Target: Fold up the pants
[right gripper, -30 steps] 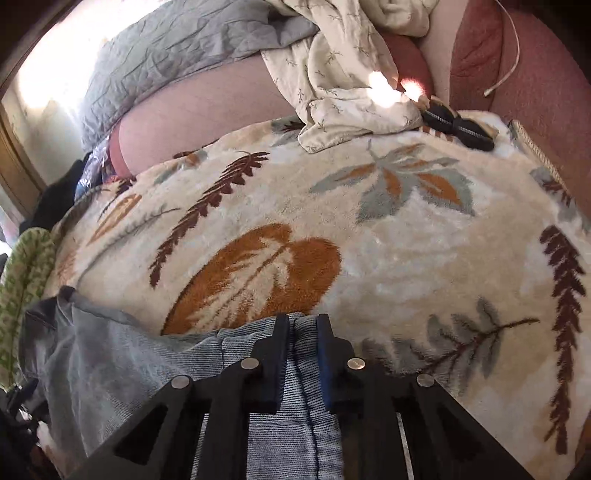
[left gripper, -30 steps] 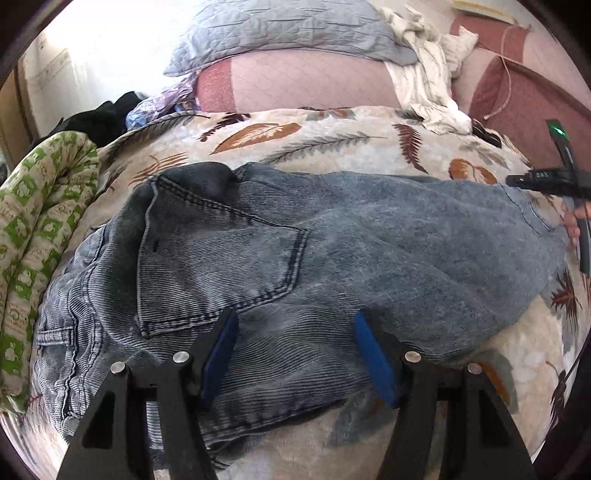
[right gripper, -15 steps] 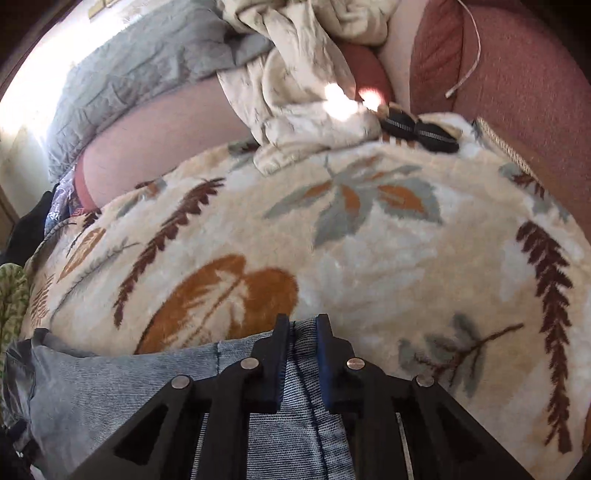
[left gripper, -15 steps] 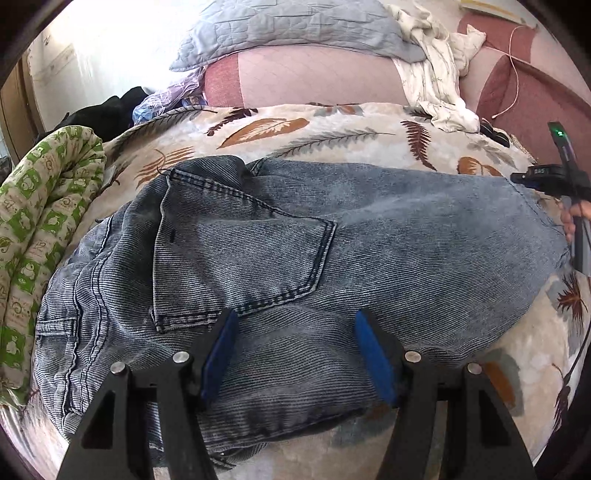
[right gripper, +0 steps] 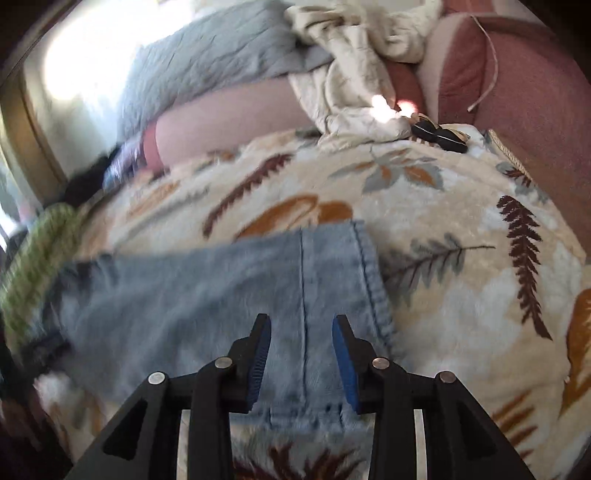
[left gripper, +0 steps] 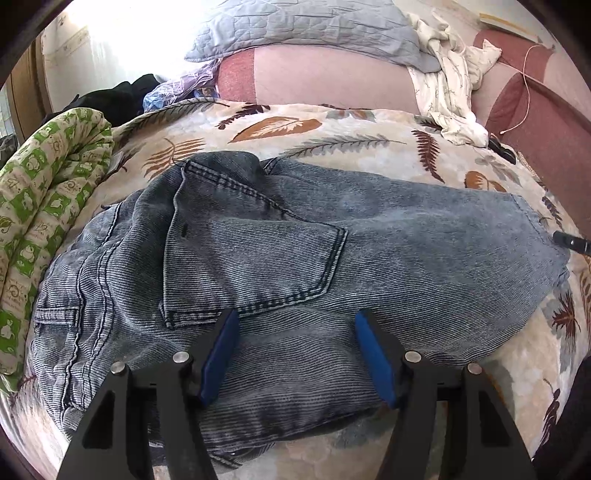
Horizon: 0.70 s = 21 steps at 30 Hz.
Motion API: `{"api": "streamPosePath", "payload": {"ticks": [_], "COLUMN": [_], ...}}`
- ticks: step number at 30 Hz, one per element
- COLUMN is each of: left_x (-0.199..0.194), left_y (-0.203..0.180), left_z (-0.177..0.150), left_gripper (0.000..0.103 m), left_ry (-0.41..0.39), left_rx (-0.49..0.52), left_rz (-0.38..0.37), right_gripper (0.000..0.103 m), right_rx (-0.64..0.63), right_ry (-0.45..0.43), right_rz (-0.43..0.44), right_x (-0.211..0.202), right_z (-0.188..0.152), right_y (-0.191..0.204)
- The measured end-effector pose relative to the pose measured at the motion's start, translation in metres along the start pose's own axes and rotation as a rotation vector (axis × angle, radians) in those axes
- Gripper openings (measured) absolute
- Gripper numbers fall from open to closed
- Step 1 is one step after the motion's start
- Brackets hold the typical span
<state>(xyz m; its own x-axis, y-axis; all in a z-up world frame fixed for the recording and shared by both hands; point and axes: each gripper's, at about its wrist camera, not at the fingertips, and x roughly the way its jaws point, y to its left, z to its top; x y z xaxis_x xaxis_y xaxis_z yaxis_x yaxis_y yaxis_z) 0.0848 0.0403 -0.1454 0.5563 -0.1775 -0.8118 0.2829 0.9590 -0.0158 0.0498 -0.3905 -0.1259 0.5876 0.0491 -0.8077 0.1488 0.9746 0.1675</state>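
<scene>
The jeans (left gripper: pixel 280 266) lie folded across the middle of the bed, on a cream blanket (left gripper: pixel 332 144) printed with brown and grey leaves. A back pocket (left gripper: pixel 255 266) faces up near the centre, the waistband end is bunched toward nine o'clock, and the leg hems reach out toward three o'clock, where a stitched hem edge (right gripper: pixel 373 273) lies flat on the blanket.

The left tool (left gripper: pixel 295 354) hangs over the near edge of the jeans at six o'clock, its blue pads well apart with denim under the gap but nothing pinched. The right tool (right gripper: pixel 301 354) is above the hem end, its jaws opening; a seam of the fabric runs below between the pads, which do not press on it. That view is smeared with motion, so I cannot say whether the tips brush the cloth.

At nine o'clock a rolled green-and-white quilt (left gripper: pixel 48 206) lies just beside the waistband. Toward twelve o'clock a grey quilted pillow (left gripper: pixel 306 26) rests on a pink bolster (left gripper: pixel 325 81), with a crumpled white cloth (left gripper: pixel 454 92) at one o'clock. A small black object (right gripper: pixel 439 136) sits at the foot of that cloth, and a thin cord (left gripper: pixel 524 88) trails over the dark red cushion (left gripper: pixel 546 125) at two o'clock.
</scene>
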Motion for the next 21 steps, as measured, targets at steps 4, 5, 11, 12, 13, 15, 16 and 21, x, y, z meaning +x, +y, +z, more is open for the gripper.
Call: {"api": "streamPosePath", "payload": {"ticks": [4,5,11,12,13,15,16,21], "left_x": [0.002,0.003,0.006,0.005,0.004,0.001,-0.003,-0.029], "left_y": [0.002,0.001,-0.004,-0.003,-0.001,0.003,0.005,0.005], "left_z": [-0.003,-0.004,-0.01,-0.009,-0.009,-0.007,-0.006,0.003], "left_gripper": [0.069,0.069,0.069,0.069,0.069,0.069,0.069,0.069], "left_ry": [0.012,0.022,0.061,0.064,0.065,0.056,0.041,-0.119], "left_rx": [0.015,0.026,0.096,0.089,0.079,0.046,0.025,-0.004], "left_rz": [0.027,0.041,0.076,0.07,0.062,0.044,0.034,0.011], "right_gripper": [0.037,0.038,0.038,0.039,0.039,0.039,0.038,0.039], "right_rx": [-0.025,-0.037,-0.149,-0.148,-0.143,-0.146,-0.159,-0.171], "right_ry": [0.109,0.125,0.125,0.127,0.129,0.124,0.112,0.008], "right_rz": [-0.026,-0.041,-0.153,-0.156,-0.155,-0.158,-0.163,-0.069], "right_x": [0.024,0.026,0.022,0.021,0.021,0.02,0.019,0.004], "right_z": [-0.013,-0.018,-0.038,-0.039,-0.037,-0.034,-0.033,-0.025], "right_y": [0.012,0.015,0.035,0.035,0.034,0.034,0.036,0.052]}}
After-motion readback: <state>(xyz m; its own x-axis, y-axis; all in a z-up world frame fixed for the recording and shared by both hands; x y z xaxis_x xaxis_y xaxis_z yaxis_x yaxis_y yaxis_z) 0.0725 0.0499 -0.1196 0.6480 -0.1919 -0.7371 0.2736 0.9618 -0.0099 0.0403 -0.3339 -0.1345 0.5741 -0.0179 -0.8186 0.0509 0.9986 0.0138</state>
